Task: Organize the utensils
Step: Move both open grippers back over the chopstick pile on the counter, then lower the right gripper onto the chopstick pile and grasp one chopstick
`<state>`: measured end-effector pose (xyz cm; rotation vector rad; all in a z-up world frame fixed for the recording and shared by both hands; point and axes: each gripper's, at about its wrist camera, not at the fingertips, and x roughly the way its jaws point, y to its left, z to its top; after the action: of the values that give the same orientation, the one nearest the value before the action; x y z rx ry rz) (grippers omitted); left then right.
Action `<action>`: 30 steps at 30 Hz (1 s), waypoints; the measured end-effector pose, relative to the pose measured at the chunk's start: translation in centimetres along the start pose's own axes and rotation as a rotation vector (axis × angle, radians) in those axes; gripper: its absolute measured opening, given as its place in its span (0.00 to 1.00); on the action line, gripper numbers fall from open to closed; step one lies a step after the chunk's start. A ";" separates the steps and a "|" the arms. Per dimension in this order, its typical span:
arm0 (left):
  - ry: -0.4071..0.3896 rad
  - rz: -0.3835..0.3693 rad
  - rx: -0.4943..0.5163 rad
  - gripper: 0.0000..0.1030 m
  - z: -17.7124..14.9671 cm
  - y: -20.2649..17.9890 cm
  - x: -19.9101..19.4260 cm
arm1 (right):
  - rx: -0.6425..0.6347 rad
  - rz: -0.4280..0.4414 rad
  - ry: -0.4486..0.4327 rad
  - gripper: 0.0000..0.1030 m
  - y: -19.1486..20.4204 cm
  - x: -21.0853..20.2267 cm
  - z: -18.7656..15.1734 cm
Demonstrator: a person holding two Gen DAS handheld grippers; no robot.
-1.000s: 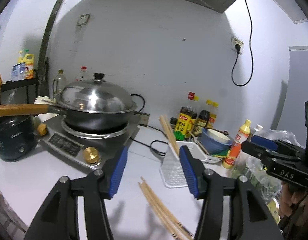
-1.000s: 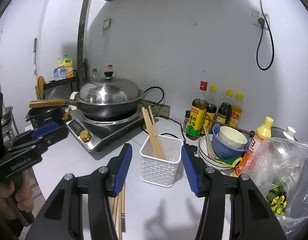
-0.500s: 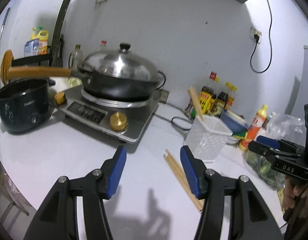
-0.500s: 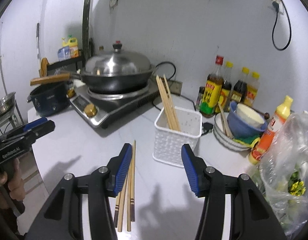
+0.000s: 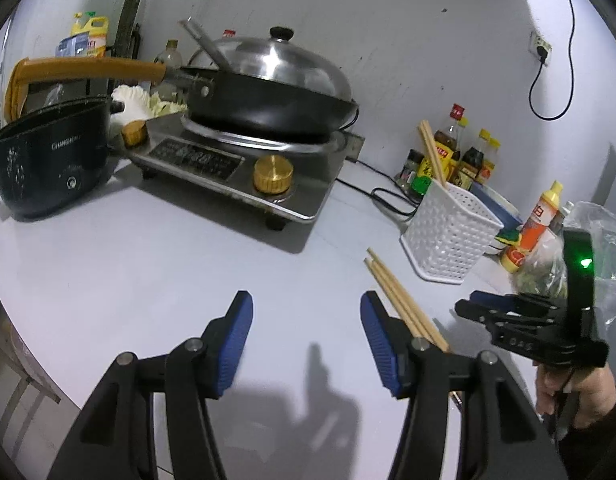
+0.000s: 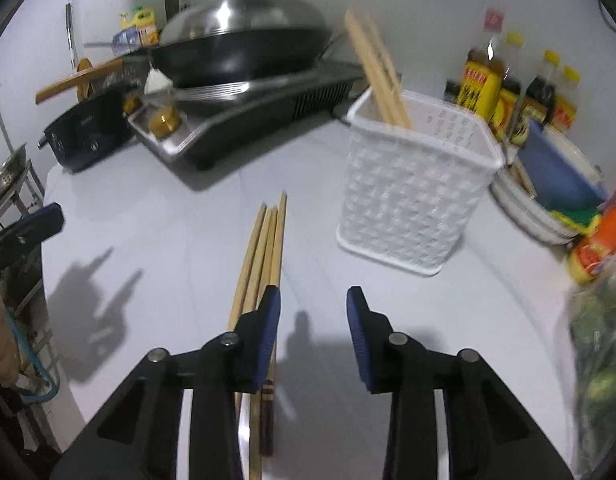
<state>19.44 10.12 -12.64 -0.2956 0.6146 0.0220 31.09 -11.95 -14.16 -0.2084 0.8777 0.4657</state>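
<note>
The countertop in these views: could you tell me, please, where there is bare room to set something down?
The widest bare stretch of countertop lies between the black cooker pot, the stove and the loose chopsticks. A smaller patch sits before the white basket, right of the chopsticks. Behind and right of the basket it is crowded: sauce bottles, stacked bowls, a bag of greens.

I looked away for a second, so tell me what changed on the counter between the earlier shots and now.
Both grippers came down toward the counter. The right gripper now sits low beside the loose chopsticks, its jaws closing with nothing between them yet. The left gripper stayed open and empty. The chopsticks, white basket and wok have not moved.
</note>
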 end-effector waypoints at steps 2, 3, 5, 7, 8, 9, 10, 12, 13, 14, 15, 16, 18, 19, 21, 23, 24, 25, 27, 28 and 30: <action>0.010 0.005 -0.002 0.54 -0.2 0.2 0.3 | 0.006 0.007 0.017 0.28 0.0 1.1 -0.1; 0.014 0.005 -0.002 0.54 -0.3 0.3 0.4 | 0.009 0.009 0.022 0.28 0.1 1.5 -0.3; 0.022 0.007 0.002 0.54 -0.4 0.3 0.7 | 0.008 0.011 0.030 0.28 0.3 2.1 -0.3; 0.029 0.003 0.010 0.54 -0.5 0.3 0.9 | 0.006 0.015 0.037 0.28 0.5 2.7 -0.3; 0.031 0.004 0.012 0.54 -0.5 0.3 1.0 | 0.005 0.019 0.039 0.28 0.6 2.9 -0.3; 0.034 0.005 0.014 0.54 -0.5 0.2 1.1 | 0.002 0.019 0.041 0.28 0.6 3.1 -0.2; 0.037 0.003 0.015 0.54 -0.5 0.2 1.2 | 0.000 0.018 0.043 0.28 0.8 3.3 -0.2; 0.043 0.002 0.017 0.54 -0.5 0.0 1.4 | -0.004 0.016 0.048 0.28 0.9 3.6 -0.3; 0.046 0.003 0.019 0.54 -0.5 0.0 1.5 | -0.003 0.014 0.050 0.28 0.9 3.8 -0.3; 0.048 0.003 0.020 0.54 -0.4 -0.1 1.6 | -0.002 0.018 0.046 0.28 1.1 3.9 -0.2; 0.052 0.003 0.021 0.54 -0.5 -0.1 1.7 | -0.002 0.023 0.045 0.28 1.2 4.0 -0.2; 0.057 0.003 0.022 0.54 -0.5 -0.3 1.8 | -0.003 0.024 0.046 0.28 1.3 4.0 -0.1; 0.065 0.002 0.026 0.54 -0.5 -0.4 2.1 | -0.007 0.031 0.048 0.28 1.5 4.2 -0.1; 0.070 0.002 0.030 0.54 -0.6 -0.6 2.2 | -0.009 0.034 0.051 0.28 1.6 4.3 -0.1; 0.077 -0.005 0.038 0.54 -0.6 -0.8 2.3 | -0.012 0.037 0.055 0.28 1.6 4.6 -0.3; 0.088 -0.009 0.057 0.54 -0.7 -1.4 2.6 | -0.010 0.038 0.043 0.25 1.5 4.5 -0.4; 0.093 -0.011 0.065 0.54 -0.7 -1.7 2.8 | -0.008 0.039 0.043 0.16 1.3 4.5 -0.4; 0.099 -0.012 0.071 0.54 -0.8 -2.0 2.9 | -0.007 0.041 0.043 0.11 1.1 4.5 -0.5; 0.109 -0.016 0.085 0.54 -0.9 -2.6 3.3 | -0.013 0.046 0.040 0.06 0.8 4.4 -0.7; 0.115 -0.018 0.093 0.54 -0.9 -3.0 3.5 | -0.018 0.050 0.039 0.06 0.7 4.4 -0.7; 0.127 -0.025 0.109 0.54 -1.0 -3.9 4.0 | -0.020 0.062 0.036 0.06 0.4 4.2 -0.9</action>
<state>22.58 5.78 -14.71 -0.1998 0.7358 -0.0546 32.57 -10.69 -17.97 -0.2090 0.9174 0.5300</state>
